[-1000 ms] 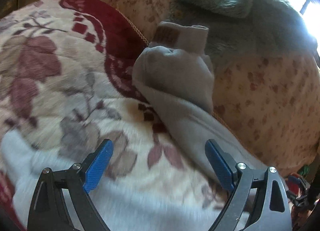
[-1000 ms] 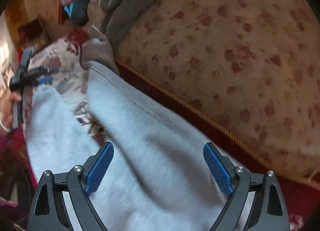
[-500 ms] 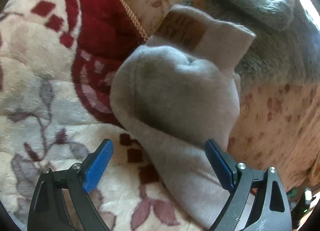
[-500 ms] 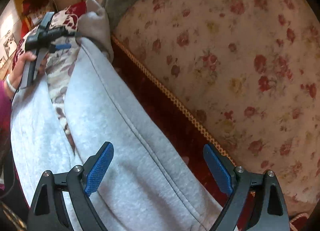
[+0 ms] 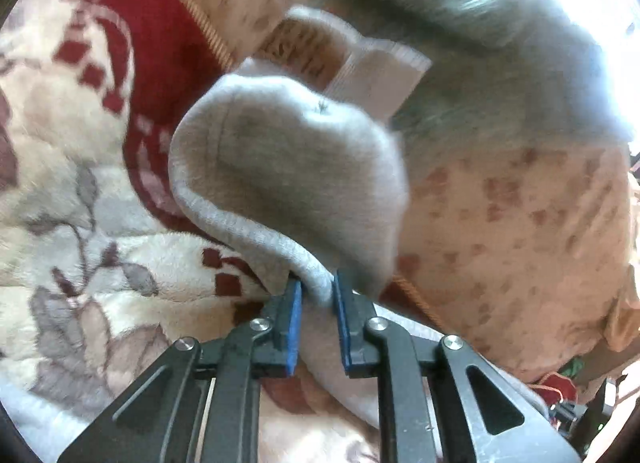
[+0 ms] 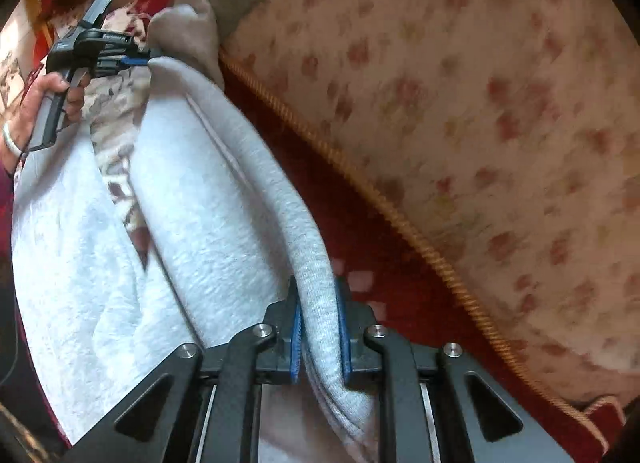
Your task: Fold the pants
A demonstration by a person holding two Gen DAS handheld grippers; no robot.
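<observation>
Light grey sweatpants (image 6: 200, 223) lie spread on a floral blanket. My left gripper (image 5: 316, 291) is shut on the edge of one leg near its ribbed cuff (image 5: 376, 79), where the fabric bunches (image 5: 288, 167). My right gripper (image 6: 318, 303) is shut on the outer edge of the same leg, further along towards the waist. The left gripper (image 6: 140, 59) also shows in the right wrist view, held by a hand at the far end of the leg. The other leg (image 6: 60, 243) lies to the left.
A floral cream cushion (image 6: 480, 123) with gold cord piping (image 6: 360, 179) rises along the right of the pants. A grey-green fleece (image 5: 500, 63) lies behind the cuff. The red and cream blanket (image 5: 80, 143) covers the surface.
Both grippers were open a second ago. The left one moved up to the cuff end and shut on the leg's edge. The right one shut on the same edge.
</observation>
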